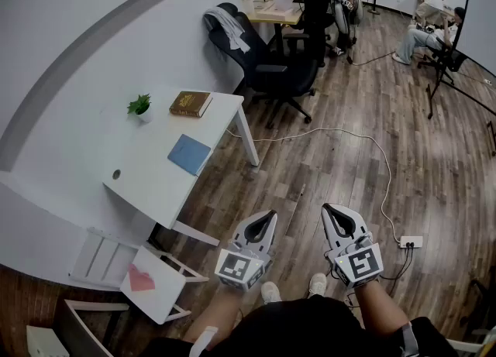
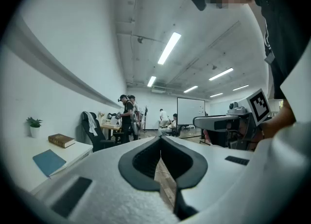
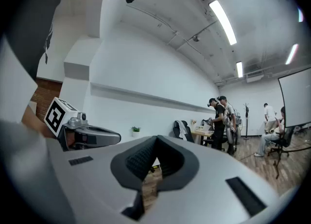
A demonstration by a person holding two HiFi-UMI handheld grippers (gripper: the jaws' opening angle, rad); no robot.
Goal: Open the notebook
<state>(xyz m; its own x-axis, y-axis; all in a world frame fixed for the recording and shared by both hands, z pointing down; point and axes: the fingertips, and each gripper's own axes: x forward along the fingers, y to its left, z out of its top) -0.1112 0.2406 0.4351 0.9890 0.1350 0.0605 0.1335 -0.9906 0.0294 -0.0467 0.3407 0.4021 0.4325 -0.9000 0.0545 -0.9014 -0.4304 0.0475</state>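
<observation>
The blue notebook lies closed on the white table, near its right edge; it also shows as the blue notebook at the lower left of the left gripper view. My left gripper and right gripper are held side by side in front of me over the wooden floor, well away from the table to its right. Both point level. The left gripper has its jaws together with nothing between them. The right gripper is likewise shut and empty.
A brown book and a small potted plant stand at the table's far end. A black office chair is behind the table. A white cable runs across the floor to a power strip. Several people are at the back of the room.
</observation>
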